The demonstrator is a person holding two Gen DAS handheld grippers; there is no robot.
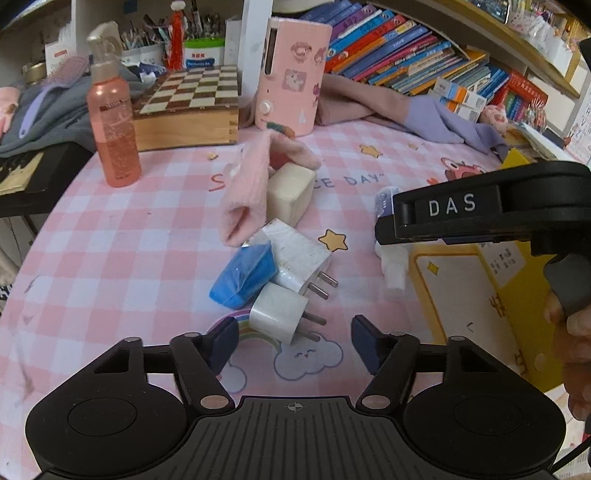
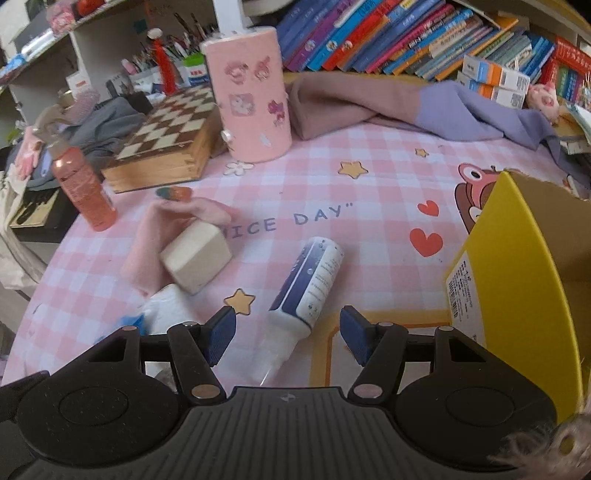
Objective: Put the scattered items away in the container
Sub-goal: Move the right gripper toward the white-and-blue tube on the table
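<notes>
My left gripper [image 1: 294,343] is open over the pink checked tablecloth, and a small white charger plug [image 1: 279,315] lies just ahead between its fingertips, untouched. Behind it lie a bigger white charger [image 1: 295,258], a blue wrapped item [image 1: 242,277], a cream block [image 1: 290,192] and a pink fuzzy sock [image 1: 245,195]. My right gripper [image 2: 288,332] is open too. A white bottle with a blue label [image 2: 310,288] lies lengthwise between its fingers, clear of both pads. The yellow box [image 2: 517,280] stands open just right of it.
A pink spray bottle [image 1: 114,122], a wooden chessboard box [image 1: 188,107] and a pink stickered cylinder [image 1: 291,74] stand at the back. Folded clothes [image 2: 406,99] and rows of books [image 2: 388,33] lie behind them. The table's edge drops off at left [image 1: 22,236].
</notes>
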